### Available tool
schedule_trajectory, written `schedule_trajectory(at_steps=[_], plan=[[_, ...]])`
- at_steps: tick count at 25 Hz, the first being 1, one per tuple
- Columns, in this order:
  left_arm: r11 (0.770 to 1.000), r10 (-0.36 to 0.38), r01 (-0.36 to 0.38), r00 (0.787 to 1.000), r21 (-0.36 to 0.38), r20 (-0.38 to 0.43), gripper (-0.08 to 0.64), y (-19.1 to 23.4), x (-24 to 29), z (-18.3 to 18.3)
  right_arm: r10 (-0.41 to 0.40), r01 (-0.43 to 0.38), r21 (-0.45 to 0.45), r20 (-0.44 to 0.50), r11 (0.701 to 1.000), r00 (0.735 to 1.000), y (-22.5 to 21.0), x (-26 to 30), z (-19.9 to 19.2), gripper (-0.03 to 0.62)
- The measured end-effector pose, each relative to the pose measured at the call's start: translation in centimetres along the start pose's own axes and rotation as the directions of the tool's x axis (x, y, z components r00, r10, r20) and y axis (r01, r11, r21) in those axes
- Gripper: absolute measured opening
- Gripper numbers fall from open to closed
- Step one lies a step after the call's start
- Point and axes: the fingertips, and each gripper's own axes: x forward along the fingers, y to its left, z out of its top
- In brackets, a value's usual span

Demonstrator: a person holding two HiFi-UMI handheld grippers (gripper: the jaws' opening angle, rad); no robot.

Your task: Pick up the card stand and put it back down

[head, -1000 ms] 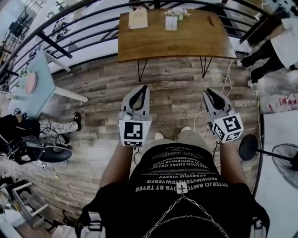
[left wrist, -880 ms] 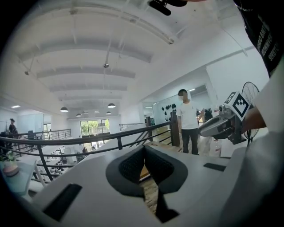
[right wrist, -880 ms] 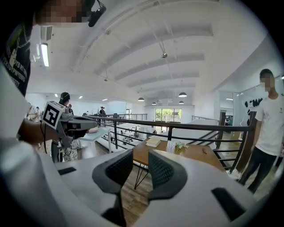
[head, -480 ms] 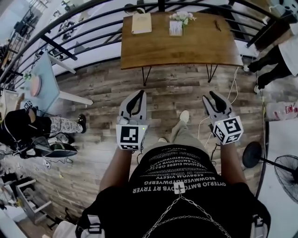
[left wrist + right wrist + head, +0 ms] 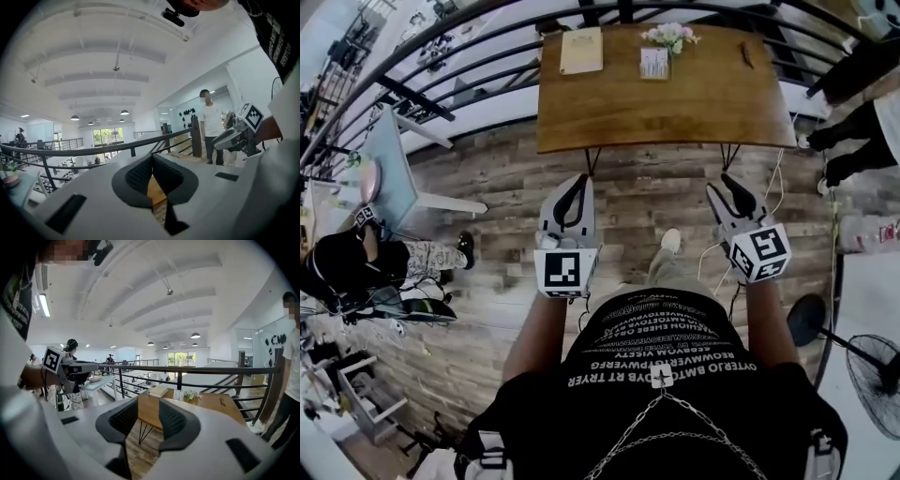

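Observation:
The card stand is a small white upright card on the far side of the wooden table, beside a bunch of flowers. In the right gripper view the card stand shows beyond the jaws, well out of reach. My left gripper hovers over the floor just short of the table's near edge, its tips together and nothing held. My right gripper is level with it to the right. Its jaws have just been opening and stand apart with nothing between them.
A tan book lies on the table's far left and a small dark object on its far right. A black railing runs behind the table. A light blue table and a seated person are at the left, a fan at the right.
Both grippers have moved forward toward the wooden table, which now sits closer. The right gripper's jaws went from shut to open. The left gripper's jaws stay together.

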Motion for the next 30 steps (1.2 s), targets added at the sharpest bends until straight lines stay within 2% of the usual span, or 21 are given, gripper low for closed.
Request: schedule_trajectory(at_steps=[6,9,18,24,30], plan=[[1.0,-0.014,0.013,1.0,-0.013,-0.017,0.027,-0.4,4.4,0.8,0.027,-0.027,-0.002,-0.008,1.0,1.0,-3.4,2.8,1.3,0.147],[0.999,-0.001,0.001,1.0,-0.035,-0.016,0.026,-0.3,6.2,1.5,0.039,-0.039,-0.006,-0.006,0.999,0.999,-5.0,3.7,2.1,0.147],[0.998,0.049,-0.05,0.998,-0.033,-0.025,0.026,-0.2,10.3,3.5,0.088,-0.088,-0.008,0.001,0.996,0.996,-9.7,5.9,3.6,0.147],[0.996,0.091,-0.091,0.995,-0.004,-0.028,0.026,-0.9,12.4,4.9,0.135,-0.135,-0.01,0.009,0.991,0.991,-12.7,7.2,4.1,0.147],[0.992,0.126,-0.125,0.991,0.013,-0.055,0.026,-0.8,12.8,4.8,0.162,-0.162,0.002,0.015,0.987,0.987,-14.1,8.3,4.1,0.147]])
